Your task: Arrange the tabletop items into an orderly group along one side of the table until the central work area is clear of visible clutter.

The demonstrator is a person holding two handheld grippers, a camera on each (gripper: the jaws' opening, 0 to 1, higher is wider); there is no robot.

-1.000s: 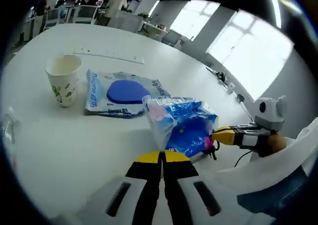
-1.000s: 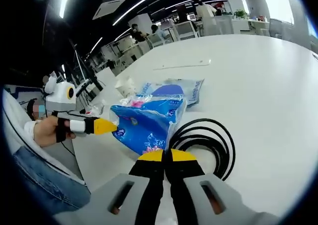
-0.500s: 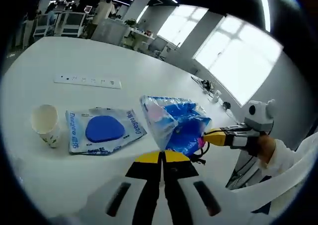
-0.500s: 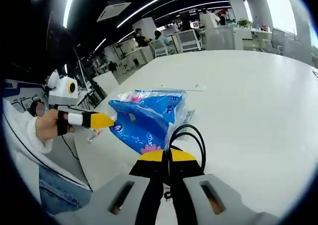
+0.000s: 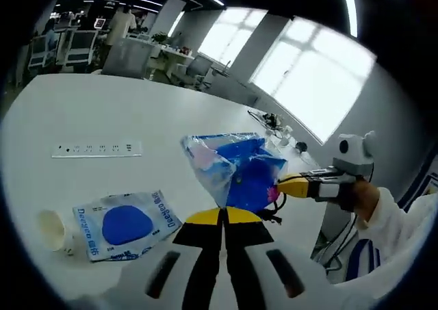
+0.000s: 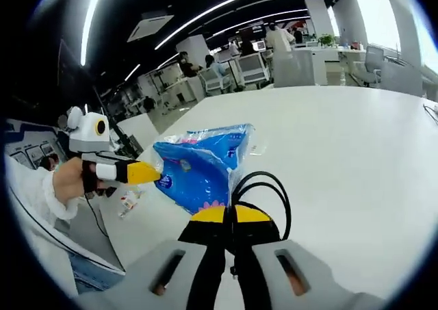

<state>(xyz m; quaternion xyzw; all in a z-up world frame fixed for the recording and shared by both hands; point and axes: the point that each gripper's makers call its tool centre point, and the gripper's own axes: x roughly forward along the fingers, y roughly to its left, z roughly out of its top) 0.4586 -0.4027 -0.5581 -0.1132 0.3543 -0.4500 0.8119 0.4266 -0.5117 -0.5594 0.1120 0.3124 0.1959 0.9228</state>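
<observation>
A blue plastic tissue pack (image 5: 239,174) hangs in the air above the white table (image 5: 137,111), stretched between both grippers. My left gripper (image 5: 222,216) is shut on its near corner. From the right, my right gripper (image 5: 280,185) comes in, held by a hand, pinching the pack's other end. In the right gripper view, my right gripper (image 6: 233,214) is shut on the pack (image 6: 198,170), and my left gripper (image 6: 156,175) holds its far corner. A black cable loop (image 6: 268,185) sits right behind the right jaws; I cannot tell whether it is caught.
On the table below lie a flat wipes packet (image 5: 126,222) with a blue oval, a paper cup (image 5: 53,226) to its left, and a white power strip (image 5: 96,148) farther back. Office desks and chairs stand beyond the table.
The blue pack has risen off the table with both grippers still on it. The wipes packet and cup now look lower and farther away, as the cameras went up.
</observation>
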